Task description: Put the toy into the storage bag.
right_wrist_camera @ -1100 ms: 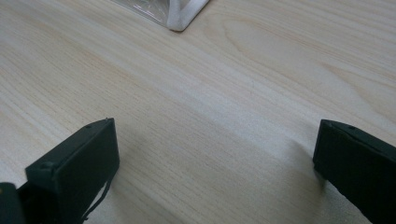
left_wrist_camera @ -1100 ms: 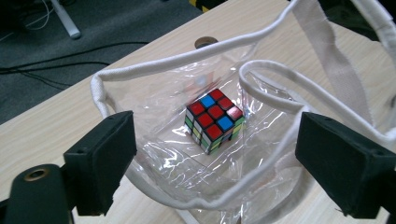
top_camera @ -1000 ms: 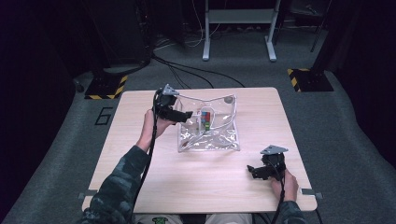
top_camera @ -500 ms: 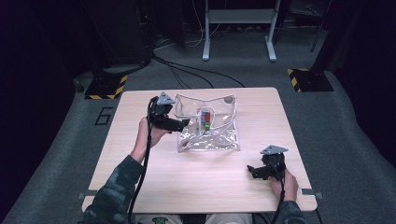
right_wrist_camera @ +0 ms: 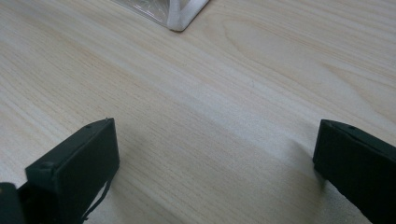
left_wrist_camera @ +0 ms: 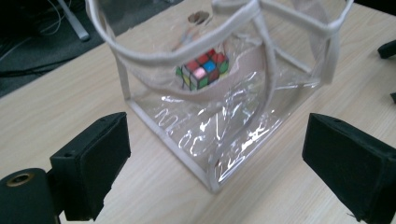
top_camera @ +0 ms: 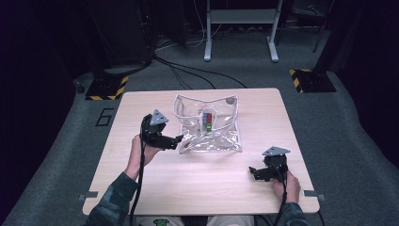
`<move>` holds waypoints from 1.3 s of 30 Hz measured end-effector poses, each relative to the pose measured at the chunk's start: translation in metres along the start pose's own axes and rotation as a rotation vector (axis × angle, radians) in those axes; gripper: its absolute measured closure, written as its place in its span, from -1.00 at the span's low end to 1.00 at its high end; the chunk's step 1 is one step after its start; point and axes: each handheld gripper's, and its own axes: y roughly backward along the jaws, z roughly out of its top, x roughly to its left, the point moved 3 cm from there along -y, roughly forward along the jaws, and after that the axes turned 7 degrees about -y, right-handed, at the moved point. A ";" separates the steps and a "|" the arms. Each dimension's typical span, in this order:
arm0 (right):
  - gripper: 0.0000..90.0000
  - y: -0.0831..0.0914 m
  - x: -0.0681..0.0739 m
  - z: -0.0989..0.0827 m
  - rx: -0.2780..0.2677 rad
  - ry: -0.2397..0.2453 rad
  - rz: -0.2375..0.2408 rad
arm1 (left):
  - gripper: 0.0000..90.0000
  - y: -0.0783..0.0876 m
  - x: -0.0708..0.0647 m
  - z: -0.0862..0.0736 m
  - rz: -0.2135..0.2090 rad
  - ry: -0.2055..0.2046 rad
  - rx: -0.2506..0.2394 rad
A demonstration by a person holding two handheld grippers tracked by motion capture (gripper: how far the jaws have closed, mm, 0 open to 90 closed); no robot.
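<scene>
A clear plastic bag (top_camera: 209, 127) with white edging lies on the table's middle, its mouth open toward the far side. Inside it rests a multicoloured puzzle cube (top_camera: 207, 120), seen through the plastic in the left gripper view as the cube (left_wrist_camera: 202, 68). My left gripper (top_camera: 178, 140) is open, at the bag's near left corner; its jaws stand wide on either side of the bag (left_wrist_camera: 219, 121) with nothing between them. My right gripper (top_camera: 253, 172) stays low over bare wood near the front right, open and empty, with the bag's white corner (right_wrist_camera: 184, 14) ahead of it.
The wooden table (top_camera: 141, 188) has bare room in front and to both sides of the bag. A small round dark object (top_camera: 230, 100) lies by the bag's far right corner. Cables trail from both grippers toward the person.
My left gripper has drawn back from the bag's far left side toward the person, down to the bag's near left corner. The right gripper has stayed put.
</scene>
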 end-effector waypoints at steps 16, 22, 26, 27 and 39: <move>-1.00 0.000 0.000 0.000 -0.002 -0.001 0.000 | -0.83 0.006 0.008 -0.053 0.011 0.091 0.023; -1.00 0.000 0.000 0.000 -0.002 0.000 0.000 | -0.83 0.005 0.012 -0.078 0.029 0.133 0.050; -1.00 0.000 0.000 0.000 -0.002 -0.001 0.000 | -0.83 0.004 0.017 -0.094 0.048 0.160 0.070; -1.00 0.000 0.000 0.000 -0.002 0.000 0.000 | -0.82 0.003 0.018 -0.098 0.056 0.170 0.072; -1.00 0.000 0.000 0.000 0.000 0.003 0.002 | -0.83 0.000 0.027 -0.138 0.102 0.238 0.106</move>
